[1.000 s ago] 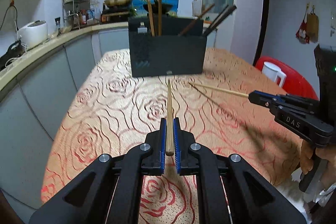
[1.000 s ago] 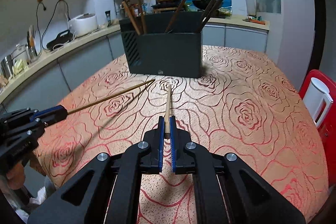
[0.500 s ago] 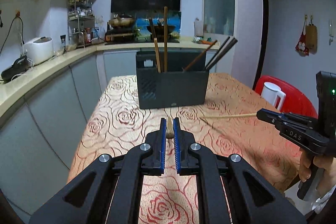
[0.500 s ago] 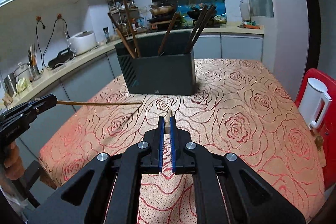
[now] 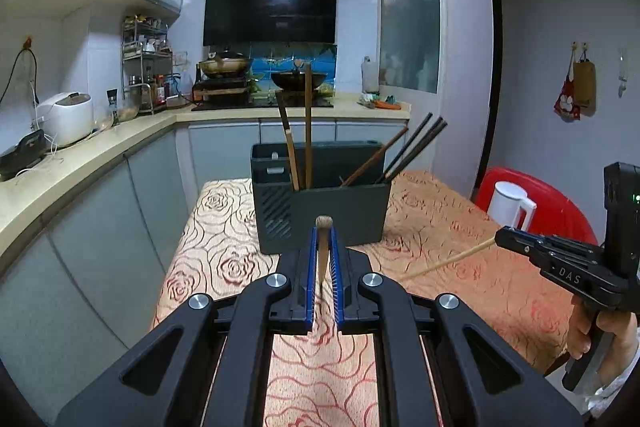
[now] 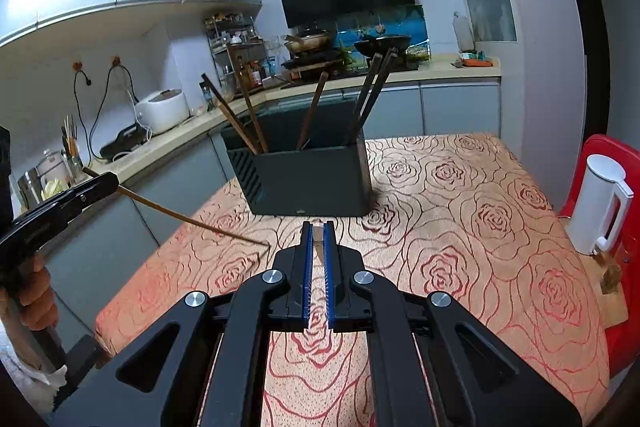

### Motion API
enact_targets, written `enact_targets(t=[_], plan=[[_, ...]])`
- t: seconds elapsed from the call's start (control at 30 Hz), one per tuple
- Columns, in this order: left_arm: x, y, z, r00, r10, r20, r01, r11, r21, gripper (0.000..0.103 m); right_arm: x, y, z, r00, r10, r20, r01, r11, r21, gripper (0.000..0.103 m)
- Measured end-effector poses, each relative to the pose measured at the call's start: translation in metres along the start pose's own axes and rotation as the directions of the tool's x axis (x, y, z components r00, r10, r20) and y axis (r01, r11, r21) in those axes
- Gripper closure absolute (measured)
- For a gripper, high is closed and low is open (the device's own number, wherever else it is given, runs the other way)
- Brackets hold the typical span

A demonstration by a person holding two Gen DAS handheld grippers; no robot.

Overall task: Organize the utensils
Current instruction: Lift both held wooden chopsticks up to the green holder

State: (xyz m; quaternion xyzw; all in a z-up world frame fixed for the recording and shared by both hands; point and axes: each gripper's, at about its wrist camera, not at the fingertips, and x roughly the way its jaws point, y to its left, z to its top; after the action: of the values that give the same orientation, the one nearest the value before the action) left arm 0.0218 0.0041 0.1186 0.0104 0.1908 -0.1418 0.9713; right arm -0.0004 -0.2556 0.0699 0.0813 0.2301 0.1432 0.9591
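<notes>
A dark utensil holder (image 5: 320, 207) stands on the rose-patterned table, also in the right wrist view (image 6: 308, 179), with several chopsticks (image 5: 306, 131) standing in it. My left gripper (image 5: 324, 231) is shut on a wooden chopstick (image 5: 322, 251), seen end-on and tilted down; from the right wrist view that chopstick (image 6: 192, 221) slants down to the cloth. My right gripper (image 6: 317, 227) is shut on another chopstick (image 6: 318, 241); in the left wrist view it (image 5: 448, 261) points down-left from the right gripper (image 5: 500, 237). Both grippers are in front of the holder.
A white kettle (image 6: 600, 205) stands on a red chair (image 5: 552, 203) right of the table. The tablecloth (image 6: 460, 227) spreads around the holder. A kitchen counter (image 5: 80, 163) with a rice cooker (image 5: 66, 119) runs along the left.
Both grippers have lifted and tilted, raising the chopsticks' held ends so they point down toward the cloth. The view has pulled back from the holder.
</notes>
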Motion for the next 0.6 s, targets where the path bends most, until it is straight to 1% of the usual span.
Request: enact_targets(t=[0.27, 0.47, 0.6], plan=[[0.007, 0.005, 0.028, 0.998, 0.029, 0.051, -0.03, 0.999, 0.014, 0.097, 0.004, -0.001, 0.023, 1.0, 0.002, 0.03, -0.001, 1.0, -0.007, 0.097], [0.018, 0.008, 0.042, 0.998, 0.023, 0.051, -0.022, 1.0, -0.002, 0.097, 0.012, -0.005, 0.036, 1.0, 0.013, 0.026, -0.013, 1.0, 0.007, 0.097], [0.021, 0.005, 0.052, 0.998, 0.013, 0.06, -0.014, 1.0, 0.013, 0.097, 0.014, -0.006, 0.048, 0.999, 0.008, 0.039, -0.008, 1.0, -0.002, 0.097]])
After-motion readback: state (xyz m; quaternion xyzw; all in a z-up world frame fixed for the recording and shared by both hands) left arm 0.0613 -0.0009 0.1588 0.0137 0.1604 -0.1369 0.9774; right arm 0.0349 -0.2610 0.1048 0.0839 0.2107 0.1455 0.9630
